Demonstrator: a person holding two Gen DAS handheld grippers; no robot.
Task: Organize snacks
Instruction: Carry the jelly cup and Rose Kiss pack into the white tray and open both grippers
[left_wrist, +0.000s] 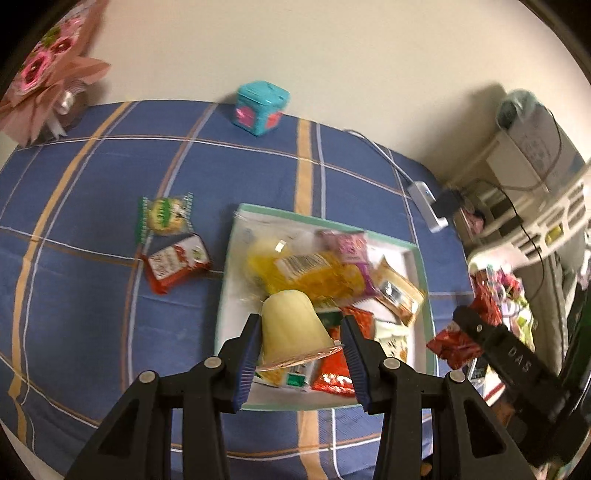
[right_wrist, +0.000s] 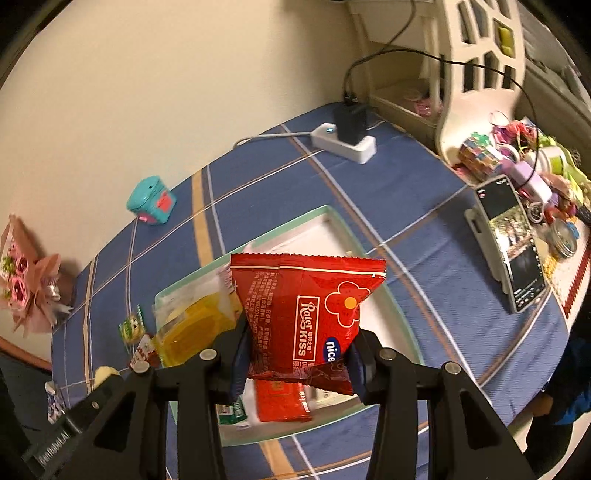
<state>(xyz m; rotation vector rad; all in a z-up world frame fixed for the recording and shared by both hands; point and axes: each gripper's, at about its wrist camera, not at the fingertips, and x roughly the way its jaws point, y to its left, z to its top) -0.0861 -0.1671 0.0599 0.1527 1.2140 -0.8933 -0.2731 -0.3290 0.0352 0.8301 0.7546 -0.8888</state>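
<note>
Tray: a shallow white tray (left_wrist: 419, 266) with a pale green rim sits on the blue plaid table (left_wrist: 92, 258), heaped with wrapped snacks: a clear bag of yellow jelly (left_wrist: 314, 273), a pink-and-purple packet (left_wrist: 351, 245), a tan packet (left_wrist: 397, 293) and red packets at the near edge.
Outside the tray: to its left lie a green-edged round biscuit packet (left_wrist: 164, 218) and a red-and-white packet (left_wrist: 177, 264), touching each other.
Left gripper (left_wrist: 301, 354): jaws partly closed on a pale yellow pudding cup (left_wrist: 291, 328), tipped over with its lid toward the camera, held above the tray's near side.
Right gripper (right_wrist: 297, 369): jaws clamped on a red "Rater Kiss" snack bag (right_wrist: 306, 317) with a flower print, held upright above the tray.
Only in the right view: a phone (right_wrist: 513, 251) propped on a stand, far right.
Both views: a teal cube box (left_wrist: 260, 109) near the wall; a white power strip (right_wrist: 345, 142).
</note>
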